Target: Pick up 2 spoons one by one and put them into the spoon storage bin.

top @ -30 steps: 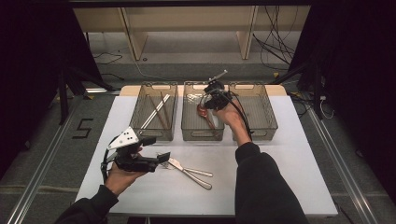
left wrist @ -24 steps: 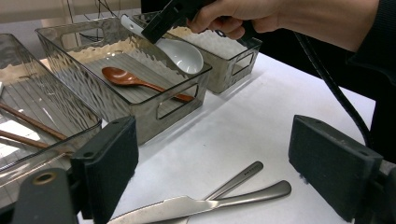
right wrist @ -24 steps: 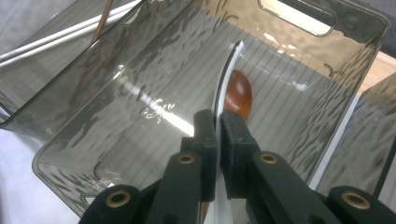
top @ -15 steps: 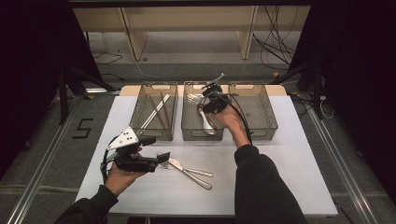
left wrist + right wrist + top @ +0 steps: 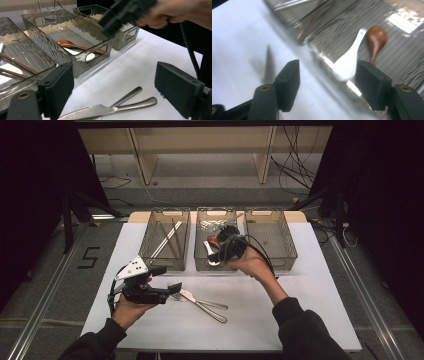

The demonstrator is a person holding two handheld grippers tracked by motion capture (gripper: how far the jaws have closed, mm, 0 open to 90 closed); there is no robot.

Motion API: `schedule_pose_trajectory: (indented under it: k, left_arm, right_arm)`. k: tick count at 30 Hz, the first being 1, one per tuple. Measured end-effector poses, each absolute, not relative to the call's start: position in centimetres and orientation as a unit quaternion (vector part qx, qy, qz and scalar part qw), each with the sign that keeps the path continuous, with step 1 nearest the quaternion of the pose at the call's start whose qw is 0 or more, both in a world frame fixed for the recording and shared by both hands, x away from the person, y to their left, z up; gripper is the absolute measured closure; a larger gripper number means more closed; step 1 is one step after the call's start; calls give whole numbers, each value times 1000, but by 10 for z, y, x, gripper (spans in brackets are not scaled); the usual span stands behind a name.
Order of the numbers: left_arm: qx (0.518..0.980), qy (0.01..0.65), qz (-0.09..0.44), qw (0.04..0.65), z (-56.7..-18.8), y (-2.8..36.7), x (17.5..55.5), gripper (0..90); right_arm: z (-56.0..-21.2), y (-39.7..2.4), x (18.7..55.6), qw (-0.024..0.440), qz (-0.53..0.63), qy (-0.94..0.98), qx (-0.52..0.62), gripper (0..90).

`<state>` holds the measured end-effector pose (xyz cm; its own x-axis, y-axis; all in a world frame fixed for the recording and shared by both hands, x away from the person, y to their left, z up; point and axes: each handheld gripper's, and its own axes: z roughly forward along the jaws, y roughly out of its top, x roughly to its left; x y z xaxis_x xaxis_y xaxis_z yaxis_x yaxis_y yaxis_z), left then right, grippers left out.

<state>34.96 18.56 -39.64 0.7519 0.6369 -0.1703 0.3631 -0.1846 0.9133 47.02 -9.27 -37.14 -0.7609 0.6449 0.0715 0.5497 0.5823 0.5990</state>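
Right gripper view: right hand-held gripper, jaws just opened, released; white ceramic spoon beyond, inside clear ribbed plastic bin. Risk: withdrawing jaws clip bin rim.

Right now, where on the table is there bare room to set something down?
Bare white table lies right of the loose cutlery, in front of the right bin, which looks empty too. It is crowded near the left gripper and the middle bin holding spoons.

A 5 marks the floor.
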Motion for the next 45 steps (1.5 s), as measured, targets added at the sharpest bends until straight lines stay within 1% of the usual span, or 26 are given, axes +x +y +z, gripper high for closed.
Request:
schedule_pose_trajectory:
  k: [8, 18, 24, 37, 45]
  left_arm:
    - [760, 330, 126, 546, -397, 185, 350, 156]
    - [760, 328, 128, 547, -396, 187, 350, 156]
    - [758, 329, 128, 548, -396, 187, 350, 156]
    - [759, 332, 127, 546, -397, 185, 352, 156]
    - [760, 330, 128, 545, -397, 185, 352, 156]
  right_arm:
    - [-387, -95, 430, 60, 311, 895, 314, 345]
    - [-393, -88, 410, 56, 315, 897, 304, 312]
    - [-397, -82, 405, 51, 313, 900, 301, 284]
    - [-409, -75, 401, 33, 299, 907, 294, 273]
    - [-413, -71, 400, 22, 282, 914, 291, 244]
